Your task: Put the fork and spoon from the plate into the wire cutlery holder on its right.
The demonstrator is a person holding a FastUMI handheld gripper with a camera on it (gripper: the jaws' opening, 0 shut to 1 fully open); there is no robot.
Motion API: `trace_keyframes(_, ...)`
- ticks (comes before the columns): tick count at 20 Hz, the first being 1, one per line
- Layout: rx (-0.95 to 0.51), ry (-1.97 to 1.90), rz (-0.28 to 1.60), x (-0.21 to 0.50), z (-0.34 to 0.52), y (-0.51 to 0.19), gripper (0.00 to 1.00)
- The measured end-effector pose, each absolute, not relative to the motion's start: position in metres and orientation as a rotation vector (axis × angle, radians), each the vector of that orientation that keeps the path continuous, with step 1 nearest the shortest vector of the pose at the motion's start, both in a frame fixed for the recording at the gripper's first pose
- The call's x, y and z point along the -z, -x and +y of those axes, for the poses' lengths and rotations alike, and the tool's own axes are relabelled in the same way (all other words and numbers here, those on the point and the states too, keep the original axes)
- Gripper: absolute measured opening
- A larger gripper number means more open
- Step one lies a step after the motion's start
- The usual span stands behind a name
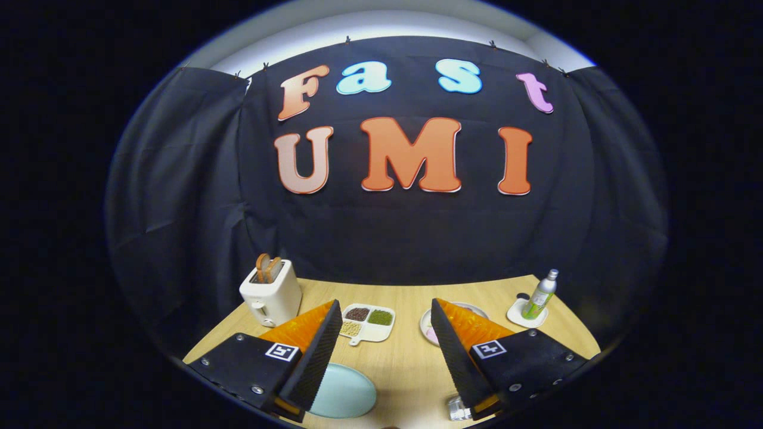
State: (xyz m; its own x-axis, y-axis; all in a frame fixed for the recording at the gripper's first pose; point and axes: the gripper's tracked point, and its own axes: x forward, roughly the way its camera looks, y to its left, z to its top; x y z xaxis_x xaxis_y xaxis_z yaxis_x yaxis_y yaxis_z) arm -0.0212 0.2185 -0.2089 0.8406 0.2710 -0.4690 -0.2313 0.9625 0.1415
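So the gripper (386, 351) is up off the wooden table (405, 363) with its fingers spread wide and nothing between them. Closest in, a pale blue plate (349, 393) pokes out beside the left finger, mostly tucked under it, so I can't make out the fork or spoon on it from here. Down by the right finger's base there's a shiny bit of metal (458, 409), which could be the wire cutlery holder, but honestly too little of it shows to be sure.

My take: the job hasn't started, and the first move is tipping the nose down so the plate and cutlery come into sight, then lining the fingers up across a handle, not along it.

Further out: a white four-section tray of beans and seeds (368, 322) between the fingers, a small pinkish dish (428, 326) behind the right one, a toaster (271, 294) at the left edge, a spray bottle (541, 295) on a coaster far right. Bare wood between the fingers gives decent room; the near table edge is close.
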Motion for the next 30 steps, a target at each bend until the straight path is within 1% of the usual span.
trace_keyframes(3, -0.299, -0.088, 0.557, 0.225, 0.257, 0.031, 0.92)
trace_keyframes(6, -0.335, -0.087, 0.591, 0.237, 0.292, 0.042, 0.92)
trace_keyframes(8, -0.348, -0.072, 0.647, 0.256, 0.308, 0.049, 0.92)
trace_keyframes(12, -0.372, -0.051, 0.878, 0.317, 0.333, 0.080, 0.92)
trace_keyframes(15, -0.356, -0.033, 1.023, 0.360, 0.340, 0.101, 0.91)
trace_keyframes(19, -0.376, 0.041, 1.211, 0.411, 0.345, 0.138, 0.86)
trace_keyframes(21, -0.377, 0.067, 1.293, 0.431, 0.348, 0.154, 0.82)
trace_keyframes(23, -0.390, 0.083, 1.353, 0.444, 0.353, 0.166, 0.80)
trace_keyframes(26, -0.409, 0.083, 1.409, 0.454, 0.361, 0.176, 0.72)
trace_keyframes(27, -0.403, 0.096, 1.436, 0.460, 0.361, 0.179, 0.71)
trace_keyframes(29, -0.384, 0.116, 1.493, 0.468, 0.360, 0.187, 0.62)
trace_keyframes(30, -0.368, 0.126, 1.529, 0.472, 0.358, 0.192, 0.57)
